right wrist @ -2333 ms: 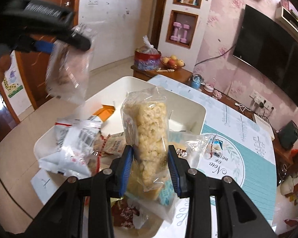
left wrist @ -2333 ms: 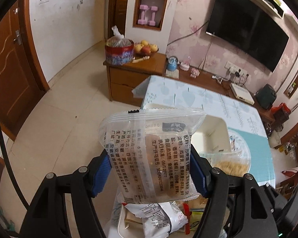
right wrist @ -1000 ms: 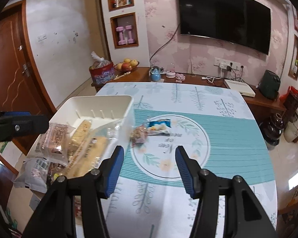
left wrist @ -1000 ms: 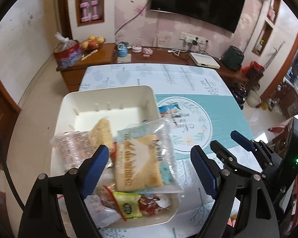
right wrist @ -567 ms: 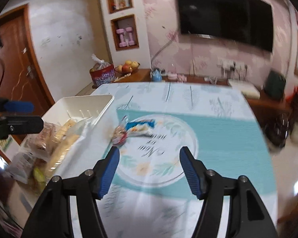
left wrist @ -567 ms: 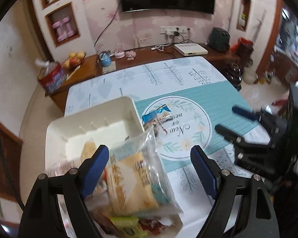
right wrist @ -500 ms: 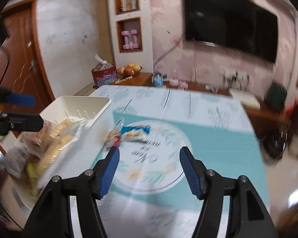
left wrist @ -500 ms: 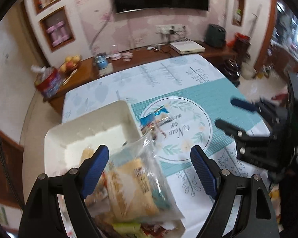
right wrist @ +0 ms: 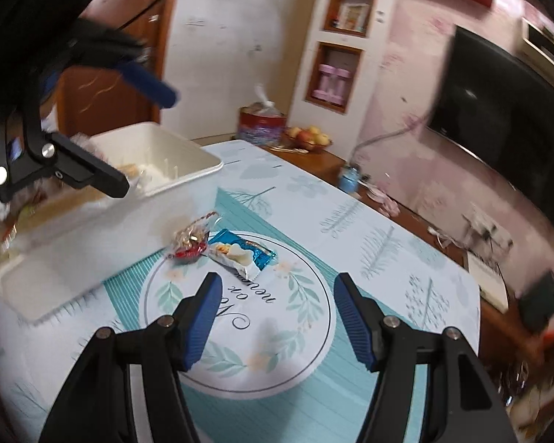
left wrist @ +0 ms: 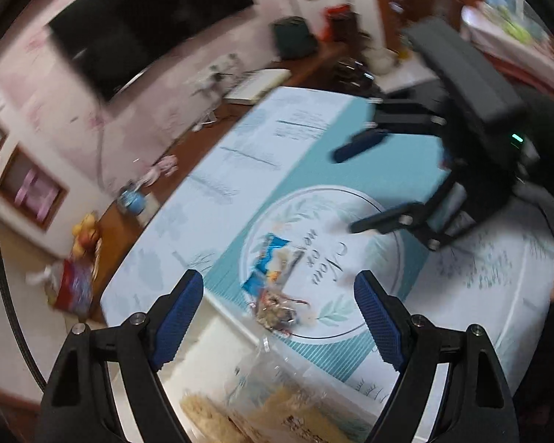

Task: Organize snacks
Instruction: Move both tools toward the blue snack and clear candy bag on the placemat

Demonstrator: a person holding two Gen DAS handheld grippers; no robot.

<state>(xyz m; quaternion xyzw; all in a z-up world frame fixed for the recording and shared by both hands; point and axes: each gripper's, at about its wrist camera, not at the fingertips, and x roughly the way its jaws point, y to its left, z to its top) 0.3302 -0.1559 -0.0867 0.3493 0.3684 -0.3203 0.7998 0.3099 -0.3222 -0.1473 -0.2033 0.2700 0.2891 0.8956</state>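
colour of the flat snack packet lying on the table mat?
Blue and white packet, beside a clear red-trimmed one. Clearest in the right wrist view.

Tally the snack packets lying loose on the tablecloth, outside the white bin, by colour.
Blue and white packet: 1
Clear packet with red ends: 1
Total: 2
Both lie side by side and touching on the round print of the tablecloth, next to the white bin.

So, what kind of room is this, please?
Most likely a home living room: a wall-mounted TV, a fruit bowl on a low wooden cabinet, and a table with a leaf-patterned cloth.
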